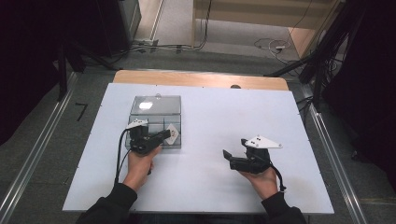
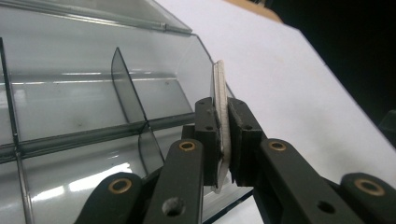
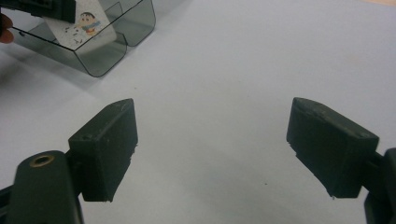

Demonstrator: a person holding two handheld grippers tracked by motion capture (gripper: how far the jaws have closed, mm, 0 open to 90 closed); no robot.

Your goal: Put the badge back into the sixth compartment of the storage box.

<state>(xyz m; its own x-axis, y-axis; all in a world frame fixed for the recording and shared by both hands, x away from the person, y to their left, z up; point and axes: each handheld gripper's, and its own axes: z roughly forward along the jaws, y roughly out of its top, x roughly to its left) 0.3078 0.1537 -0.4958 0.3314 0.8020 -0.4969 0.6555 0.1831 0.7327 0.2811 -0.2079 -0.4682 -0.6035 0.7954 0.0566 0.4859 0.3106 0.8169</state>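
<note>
Two tongs in play. Left tongs (image 2: 223,140) clamped tight on a thin white card (image 2: 221,116), held edge-up over the near right corner of the clear compartment box (image 1: 155,112); from the right gripper view the card (image 3: 79,25) carries a small cartoon print. Right tongs (image 3: 212,149) gaping wide, nothing between the jaws, hovering over bare worktop (image 1: 210,116) well apart from the box.

Risks, as I judge them:
- Card sits right at the box's end wall. If it comes down slightly off, its lower edge could catch the rim or a divider and bend, or tip outside onto the worktop.
- Grip is on the card's lower part, so the upper part is free to flex.
- Box is light plastic and nothing holds it steady; a nudge from the left tongs could slide it.

Hard to make out:
- Card's bottom edge hidden behind the jaws.
- Cannot tell which compartment it hangs over, or whether it touches the wall.
- Open lid glares; box contents unclear.
</note>
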